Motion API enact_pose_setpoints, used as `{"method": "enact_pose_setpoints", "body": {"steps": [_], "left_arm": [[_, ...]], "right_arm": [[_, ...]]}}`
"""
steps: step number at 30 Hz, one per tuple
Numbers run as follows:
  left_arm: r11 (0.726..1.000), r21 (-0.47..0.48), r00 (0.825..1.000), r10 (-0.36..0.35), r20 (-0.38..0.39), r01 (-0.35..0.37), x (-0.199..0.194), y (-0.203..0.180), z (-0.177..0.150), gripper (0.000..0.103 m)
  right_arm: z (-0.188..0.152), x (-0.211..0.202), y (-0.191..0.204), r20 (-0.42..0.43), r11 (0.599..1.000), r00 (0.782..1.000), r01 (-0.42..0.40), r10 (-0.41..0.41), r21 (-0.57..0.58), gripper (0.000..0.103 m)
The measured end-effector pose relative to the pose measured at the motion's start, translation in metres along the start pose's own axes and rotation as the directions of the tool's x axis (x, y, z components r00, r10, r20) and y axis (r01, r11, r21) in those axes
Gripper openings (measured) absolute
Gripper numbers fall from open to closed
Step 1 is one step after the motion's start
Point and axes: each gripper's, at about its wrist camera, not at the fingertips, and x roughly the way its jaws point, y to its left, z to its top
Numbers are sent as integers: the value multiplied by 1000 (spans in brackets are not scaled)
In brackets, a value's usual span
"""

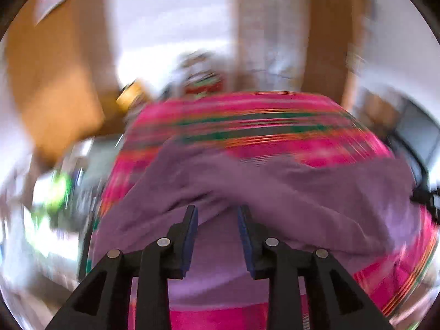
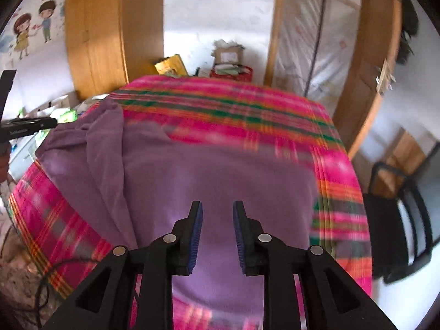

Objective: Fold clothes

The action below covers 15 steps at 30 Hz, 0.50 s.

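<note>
Purple garment [image 2: 209,181] lies ahead beneath both our parted, empty grippers, left [image 1: 217,217] and right [image 2: 217,211]; its bunched side runs leftward on the plaid-covered surface [image 2: 247,110].

Purple garment [image 2: 220,181], soft plain knit, spread mostly flat on pink plaid cloth [image 2: 247,115]. Main panel smooth near and centre; left part bunched in long folds, running far-left to cloth's corner. Same garment [image 1: 275,192] creased and blurred in left view.

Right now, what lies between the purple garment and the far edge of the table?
Only bare pink plaid cloth; nothing rests on it beyond the purple garment. The right wrist view shows this best.
</note>
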Motion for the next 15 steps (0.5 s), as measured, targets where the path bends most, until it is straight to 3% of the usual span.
{"method": "enact_pose_setpoints", "body": {"steps": [4,7,11,15], "left_arm": [[982,171,996,-83,27,77,0,-38,0,30],[951,281,988,-148,37,132,0,-63,-1,30],[885,422,971,-235,38,197,0,-97,-2,30],[798,546,948,-317,22,255,-1,-127,-5,30]], "right_arm": [[-24,-6,-7,-41,999,999,18,-17,28,25],[-35,-11,-8,-42,999,999,-4,6,39,25],[-47,-14,-6,-56,1000,998,-7,8,22,25],[-55,-10,-8,-78,999,997,-2,5,46,25]]}}
